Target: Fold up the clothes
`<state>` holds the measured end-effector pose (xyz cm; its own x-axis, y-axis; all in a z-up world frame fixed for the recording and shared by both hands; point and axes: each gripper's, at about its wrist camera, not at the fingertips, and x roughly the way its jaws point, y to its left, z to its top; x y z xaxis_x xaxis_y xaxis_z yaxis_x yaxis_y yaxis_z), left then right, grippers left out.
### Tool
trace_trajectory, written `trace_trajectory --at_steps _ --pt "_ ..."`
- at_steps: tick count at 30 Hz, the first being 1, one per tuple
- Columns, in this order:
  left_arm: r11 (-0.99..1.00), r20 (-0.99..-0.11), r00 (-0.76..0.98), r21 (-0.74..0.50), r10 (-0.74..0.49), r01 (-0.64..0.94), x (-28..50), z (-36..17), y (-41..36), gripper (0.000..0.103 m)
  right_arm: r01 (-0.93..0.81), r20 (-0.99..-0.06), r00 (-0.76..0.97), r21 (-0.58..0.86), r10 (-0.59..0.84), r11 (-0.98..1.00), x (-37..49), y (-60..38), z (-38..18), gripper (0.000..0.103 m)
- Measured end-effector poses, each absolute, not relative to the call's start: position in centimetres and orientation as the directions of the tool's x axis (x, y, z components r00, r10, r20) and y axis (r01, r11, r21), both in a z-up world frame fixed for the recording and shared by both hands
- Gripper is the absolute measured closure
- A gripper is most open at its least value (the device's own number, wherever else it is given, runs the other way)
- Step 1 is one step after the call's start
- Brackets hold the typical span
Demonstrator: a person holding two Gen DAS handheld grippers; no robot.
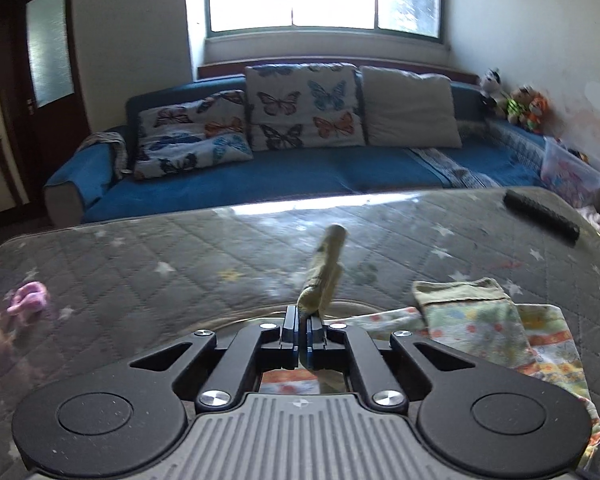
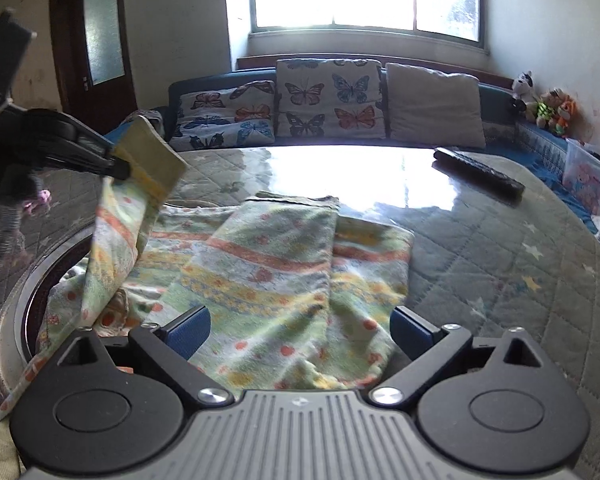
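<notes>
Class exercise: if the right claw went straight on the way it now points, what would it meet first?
Most likely the patterned garment lying on the table. The right claw stands open, angled down, and the cloth already spreads between its fingers; how near they hang above it is unclear.

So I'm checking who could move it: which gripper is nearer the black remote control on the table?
Right. The right gripper, jaws open over the patterned garment, has the remote control ahead to its right. The left gripper, across the garment, holds up a sleeve cuff.
</notes>
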<state>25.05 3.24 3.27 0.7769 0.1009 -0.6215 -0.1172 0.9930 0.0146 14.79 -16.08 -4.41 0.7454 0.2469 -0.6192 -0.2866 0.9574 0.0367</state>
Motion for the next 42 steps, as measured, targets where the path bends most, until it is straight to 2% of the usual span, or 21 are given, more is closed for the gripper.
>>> trace_trajectory --at_steps 11,17,19,21,22,25,27,29,32,42 --pt "0.944 -0.531 0.804 -0.023 0.267 -0.328 14.6 5.7 13.2 0.099 -0.386 -0.62 0.731 -0.031 0.285 0.922 19.8 -10.4 -4.0 0.018" --pt "0.897 -0.54 0.763 -0.033 0.355 -0.441 9.1 4.7 17.4 0.099 -0.423 -0.649 0.71 -0.084 0.272 0.902 22.2 -7.1 -5.1 0.023" --pt "0.881 -0.55 0.744 -0.029 0.38 -0.472 7.6 4.0 18.1 0.1 -0.432 -0.664 0.702 -0.11 0.257 0.895 22.5 -6.3 -5.8 0.028" --pt "0.871 -0.572 0.727 -0.042 0.381 -0.49 6.5 3.3 18.8 0.1 -0.425 -0.676 0.701 -0.138 0.228 0.895 22.6 -6.0 -6.5 0.042" --pt "0.866 -0.582 0.716 -0.041 0.385 -0.498 6.0 2.9 19.0 0.1 -0.418 -0.681 0.7 -0.143 0.217 0.897 22.6 -6.0 -6.8 0.045" --pt "0.854 -0.611 0.692 -0.05 0.384 -0.518 5.6 1.7 19.4 0.1 -0.388 -0.685 0.696 -0.105 0.217 0.916 22.2 -7.4 -6.7 0.063" --pt "0.849 -0.619 0.685 -0.056 0.384 -0.526 5.4 1.2 19.5 0.1 -0.365 -0.68 0.702 -0.092 0.21 0.926 21.7 -8.6 -6.3 0.08" --pt "0.844 -0.621 0.682 -0.059 0.386 -0.532 5.0 0.9 19.6 0.1 -0.35 -0.668 0.717 -0.099 0.198 0.932 21.0 -9.8 -5.8 0.089" --pt "0.837 -0.615 0.683 -0.066 0.394 -0.543 4.3 0.9 19.8 0.1 -0.317 -0.644 0.742 -0.096 0.184 0.944 19.7 -11.7 -5.0 0.095" --pt "0.806 -0.624 0.666 -0.095 0.409 -0.584 1.3 0.4 20.4 0.1 -0.17 -0.595 0.798 -0.067 0.097 0.983 14.7 -19.5 -4.1 0.1"
